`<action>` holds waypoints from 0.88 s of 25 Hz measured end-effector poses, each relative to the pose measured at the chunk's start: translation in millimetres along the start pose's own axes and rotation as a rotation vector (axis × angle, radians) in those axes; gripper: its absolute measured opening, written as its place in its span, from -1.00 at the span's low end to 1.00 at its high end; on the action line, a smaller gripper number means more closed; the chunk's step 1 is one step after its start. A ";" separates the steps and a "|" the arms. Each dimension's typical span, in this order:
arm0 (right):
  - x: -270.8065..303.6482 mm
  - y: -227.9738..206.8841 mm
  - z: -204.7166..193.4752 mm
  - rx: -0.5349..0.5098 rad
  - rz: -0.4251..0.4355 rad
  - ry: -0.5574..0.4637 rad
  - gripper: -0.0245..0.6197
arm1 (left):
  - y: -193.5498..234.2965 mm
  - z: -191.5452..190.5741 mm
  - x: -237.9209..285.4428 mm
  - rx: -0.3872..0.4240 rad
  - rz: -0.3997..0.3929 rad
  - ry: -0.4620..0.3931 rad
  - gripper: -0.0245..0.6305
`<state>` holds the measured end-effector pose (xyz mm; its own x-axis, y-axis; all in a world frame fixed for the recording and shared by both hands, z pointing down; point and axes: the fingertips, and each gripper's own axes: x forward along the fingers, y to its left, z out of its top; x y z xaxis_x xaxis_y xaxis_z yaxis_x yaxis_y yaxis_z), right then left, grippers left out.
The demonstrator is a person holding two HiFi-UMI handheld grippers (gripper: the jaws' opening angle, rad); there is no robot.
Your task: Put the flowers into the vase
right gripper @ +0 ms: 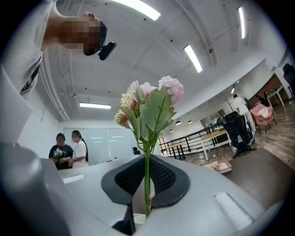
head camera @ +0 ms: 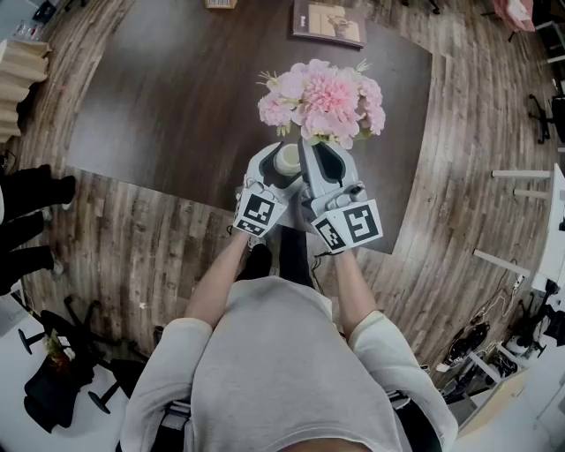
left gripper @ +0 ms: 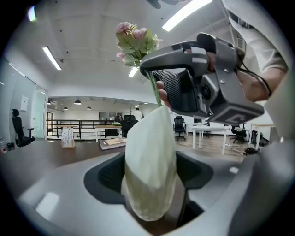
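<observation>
A cream vase point(left gripper: 150, 166) stands upright between the jaws of my left gripper point(left gripper: 150, 156), and both pads press on its sides. In the head view its round mouth point(head camera: 287, 159) shows just under the pink flowers point(head camera: 320, 101). My right gripper point(head camera: 311, 159) is close beside the left gripper point(head camera: 281, 161), shut on the thin green stem point(right gripper: 147, 184). The flowers point(right gripper: 148, 106) rise above the right gripper's jaws. From the left gripper view the stem point(left gripper: 156, 94) runs down to the vase's top, with the right gripper point(left gripper: 198, 87) just behind it.
Both grippers hover over the near edge of a dark table point(head camera: 177, 97) with a book point(head camera: 328, 24) at its far side. Black office chairs point(head camera: 26, 221) stand at the left on the wooden floor. Two people point(right gripper: 69, 150) stand far off.
</observation>
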<state>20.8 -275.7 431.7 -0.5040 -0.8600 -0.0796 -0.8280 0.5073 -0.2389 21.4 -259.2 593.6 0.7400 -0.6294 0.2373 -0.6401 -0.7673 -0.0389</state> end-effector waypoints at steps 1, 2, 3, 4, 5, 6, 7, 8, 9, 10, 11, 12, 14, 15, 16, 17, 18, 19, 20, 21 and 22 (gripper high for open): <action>-0.8 -0.2 -2.8 -0.020 -0.004 0.006 -0.84 | 0.7 1.1 2.2 -0.001 -0.001 0.000 0.10; -1.2 -0.7 -6.0 -0.040 -0.007 0.015 -0.83 | 1.5 2.3 5.1 -0.003 -0.002 0.000 0.10; -0.9 -1.4 -10.0 -0.054 -0.008 0.026 -0.83 | 2.8 3.5 8.0 -0.003 -0.004 0.001 0.10; -0.8 -2.1 -14.5 -0.064 -0.012 0.036 -0.81 | 4.1 4.6 10.0 -0.002 -0.005 0.002 0.10; -1.9 -2.4 -19.4 -0.071 -0.023 0.045 -0.80 | 4.7 4.9 10.3 -0.002 -0.006 0.002 0.10; -4.6 -1.8 -24.6 -0.077 -0.039 0.052 -0.79 | 4.4 4.3 8.6 -0.002 -0.006 0.002 0.10; -8.0 -0.5 -30.1 -0.082 -0.057 0.059 -0.77 | 3.7 2.9 5.8 -0.003 -0.005 0.001 0.10; -10.9 0.7 -35.8 -0.086 -0.072 0.067 -0.76 | 3.3 1.5 3.1 -0.002 -0.005 0.000 0.10; -13.0 1.5 -41.5 -0.091 -0.082 0.079 -0.74 | 3.3 0.5 1.4 0.000 -0.005 -0.002 0.10; -15.5 2.2 -47.1 -0.100 -0.092 0.092 -0.74 | 3.0 -0.2 0.2 0.002 -0.005 -0.003 0.10; -19.3 3.1 -52.6 -0.116 -0.104 0.105 -0.73 | 1.7 -0.9 -1.3 0.003 -0.004 -0.004 0.10; -24.1 4.2 -57.9 -0.134 -0.117 0.118 -0.68 | -0.6 -1.7 -3.2 0.004 -0.004 -0.006 0.10; -32.0 6.7 -68.9 -0.158 -0.127 0.146 -0.49 | -4.9 -2.9 -6.3 0.006 -0.005 -0.009 0.10; -33.5 7.5 -75.4 -0.157 -0.120 0.164 -0.37 | -5.7 -2.9 -6.6 0.007 -0.006 -0.011 0.10; -33.9 7.4 -82.8 -0.150 -0.113 0.186 -0.30 | -5.5 -2.5 -6.4 0.009 -0.005 -0.012 0.10; -34.3 6.1 -90.6 -0.141 -0.112 0.209 -0.22 | -5.1 -1.8 -6.0 0.010 -0.003 -0.013 0.10; -35.4 3.8 -98.1 -0.136 -0.118 0.231 -0.13 | -4.5 -0.7 -5.5 0.011 -0.002 -0.013 0.10; -37.2 1.1 -104.8 -0.131 -0.130 0.252 -0.07 | -4.0 0.5 -5.2 0.011 0.000 -0.013 0.10; -39.0 -1.3 -111.3 -0.125 -0.140 0.271 -0.03 | -3.4 1.4 -5.3 0.010 0.002 -0.014 0.10; -40.2 -3.0 -117.8 -0.114 -0.145 0.291 0.00 | -2.9 2.0 -5.7 0.008 0.004 -0.016 0.10; -41.3 -4.2 -123.9 -0.100 -0.147 0.308 0.03 | -2.8 2.5 -6.2 0.008 0.005 -0.018 0.10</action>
<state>14.6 -235.6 555.9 -0.4158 -0.8751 0.2475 -0.9093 0.3957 -0.1287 19.1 -253.4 589.9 0.7408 -0.6349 0.2195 -0.6418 -0.7654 -0.0477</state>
